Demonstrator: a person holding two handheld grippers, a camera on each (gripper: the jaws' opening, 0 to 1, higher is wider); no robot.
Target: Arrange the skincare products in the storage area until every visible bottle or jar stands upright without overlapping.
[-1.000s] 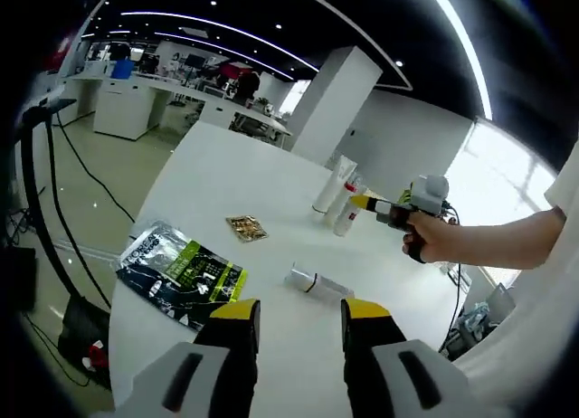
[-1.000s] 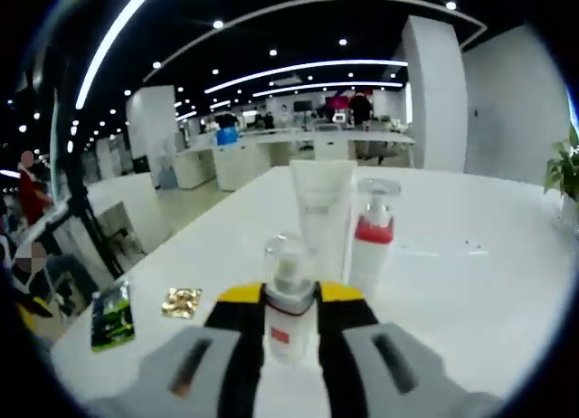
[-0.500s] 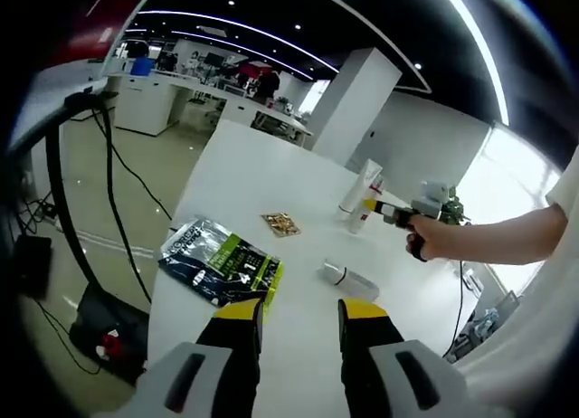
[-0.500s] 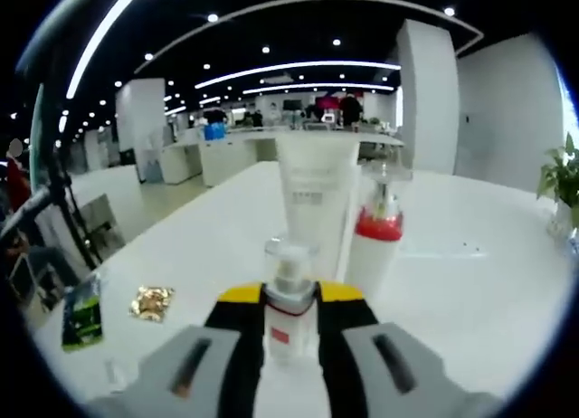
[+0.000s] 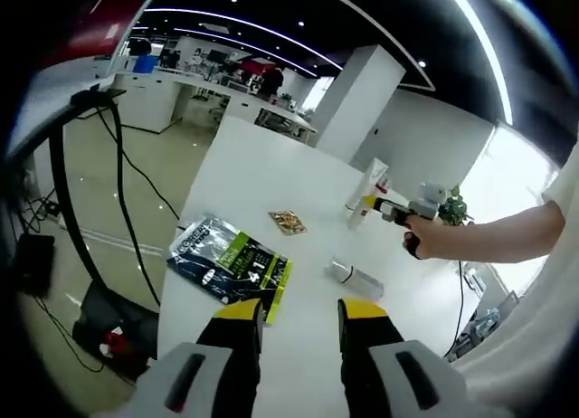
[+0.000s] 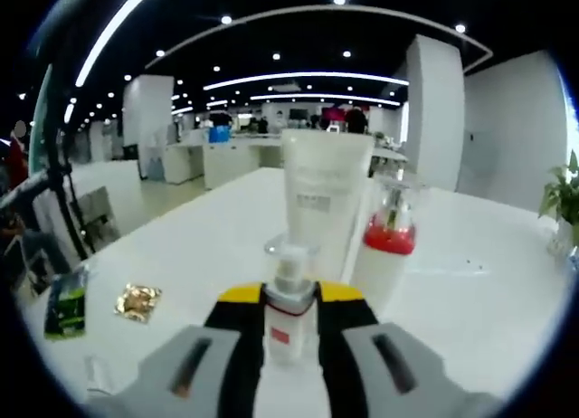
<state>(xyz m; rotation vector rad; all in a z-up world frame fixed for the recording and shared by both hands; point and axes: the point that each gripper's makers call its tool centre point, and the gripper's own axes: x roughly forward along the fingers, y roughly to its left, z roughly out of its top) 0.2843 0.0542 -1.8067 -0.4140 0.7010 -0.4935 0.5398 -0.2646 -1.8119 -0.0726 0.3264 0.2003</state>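
Observation:
In the right gripper view my right gripper (image 6: 289,300) is shut on a small clear-capped pump bottle (image 6: 289,311) with a red label, held upright. Just beyond it stand a white tube (image 6: 324,201) and a red-collared white pump bottle (image 6: 386,248), both upright on the white table (image 6: 479,300). In the left gripper view my left gripper (image 5: 296,311) is open over the table's near part, with nothing between its jaws. A clear bottle (image 5: 354,276) lies on its side ahead of it. The right gripper (image 5: 373,204), held by a person's hand, reaches the tube (image 5: 365,188) at the far side.
A dark green-and-yellow packet (image 5: 229,260) lies left of my left gripper, and a small gold sachet (image 5: 287,223) lies beyond it; both show in the right gripper view, packet (image 6: 65,304), sachet (image 6: 137,300). The table edge (image 5: 176,255) drops to floor with black cables (image 5: 118,165).
The right gripper has carried the small pump bottle closer to the tube and the red-collared bottle, which look larger now. The left gripper view has shifted slightly; the lying bottle has not moved.

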